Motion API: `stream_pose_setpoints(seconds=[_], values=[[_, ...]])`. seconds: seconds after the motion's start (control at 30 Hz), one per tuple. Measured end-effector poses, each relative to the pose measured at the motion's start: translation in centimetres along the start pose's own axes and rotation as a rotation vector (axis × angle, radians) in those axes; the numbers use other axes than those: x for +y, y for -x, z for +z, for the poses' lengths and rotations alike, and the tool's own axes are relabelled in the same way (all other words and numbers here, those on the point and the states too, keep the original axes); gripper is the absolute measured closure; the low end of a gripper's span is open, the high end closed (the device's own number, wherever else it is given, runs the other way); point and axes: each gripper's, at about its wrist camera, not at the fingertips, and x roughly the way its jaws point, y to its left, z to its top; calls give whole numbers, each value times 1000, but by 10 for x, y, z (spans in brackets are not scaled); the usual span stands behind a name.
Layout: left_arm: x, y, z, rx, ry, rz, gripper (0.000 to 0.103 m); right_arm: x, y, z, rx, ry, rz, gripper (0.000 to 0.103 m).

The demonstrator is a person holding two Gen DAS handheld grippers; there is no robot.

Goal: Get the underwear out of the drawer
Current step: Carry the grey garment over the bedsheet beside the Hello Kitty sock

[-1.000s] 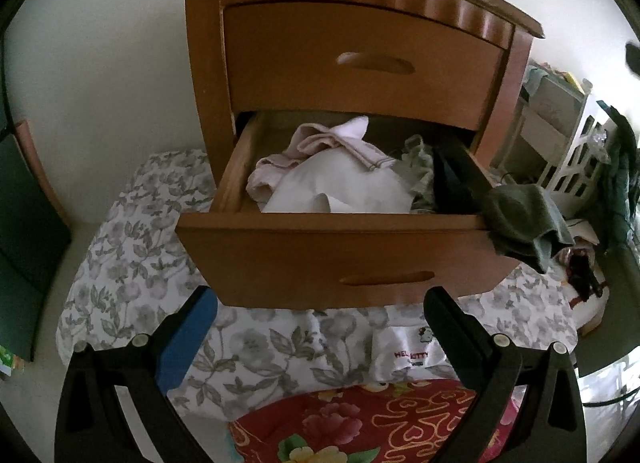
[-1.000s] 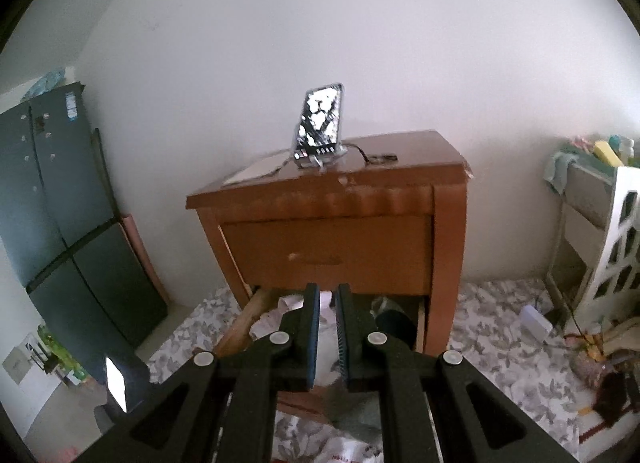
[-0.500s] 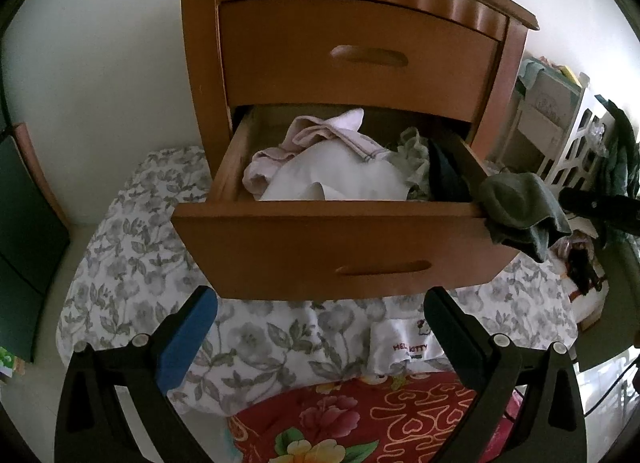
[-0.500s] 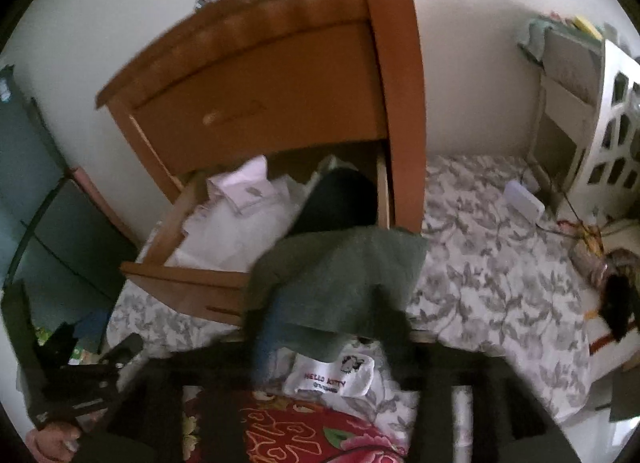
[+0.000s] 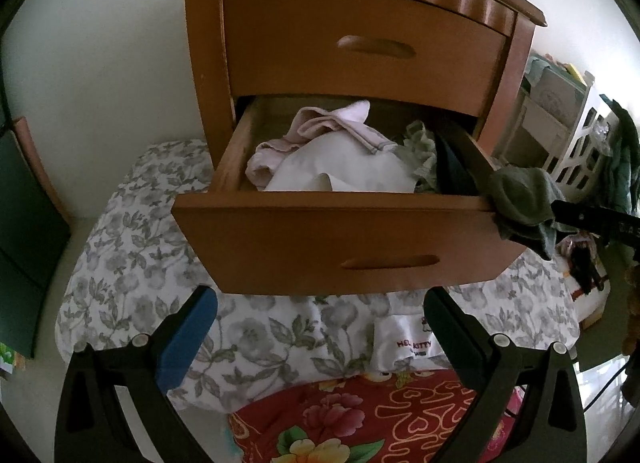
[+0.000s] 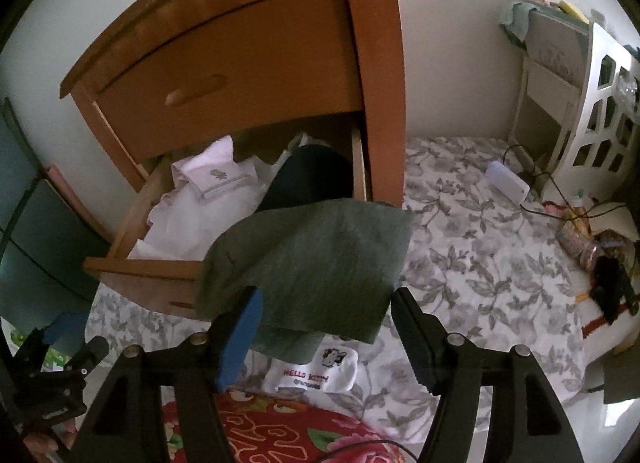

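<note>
A grey-green piece of underwear hangs over the right front corner of the open lower drawer; it also shows in the left wrist view. My right gripper is open, one finger on each side of the cloth's lower edge. A right finger touches the cloth from the right. Pink and white garments and a dark one fill the drawer. My left gripper is open and empty, low in front of the drawer.
The wooden nightstand has its upper drawer closed. A floral sheet covers the floor, with a red floral cloth and a white Hello Kitty item in front. White shelving and cables are at the right.
My right gripper has opened and dropped from a high view of the nightstand down to the grey-green underwear. The left gripper has barely shifted.
</note>
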Motion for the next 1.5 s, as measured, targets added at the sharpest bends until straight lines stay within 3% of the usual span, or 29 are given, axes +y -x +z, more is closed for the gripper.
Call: stream_pose_setpoints(seconds=[0.33,0.57,0.87,1.03,1.2,1.5], values=[[-1,-1,-1,5,-5,-7,0,25,2,-1,-13,56,46,33],[4,-5,-2,12,6,-5,0,34,-8,-1,-2,74,20,34],[5,-8,-4,21,12,-12,0,37,-18,-7,16,93,-30,56],[7,-9,-4,22,14,-12,0,25,-15,-7,2,44,-29,78],[8,-8,-4,18,14,-12,0,20,-12,-8,-13,14,-11,91],[7,-4,-3,8,14,-9,0,21,12,-3,-87,-2,39,94]])
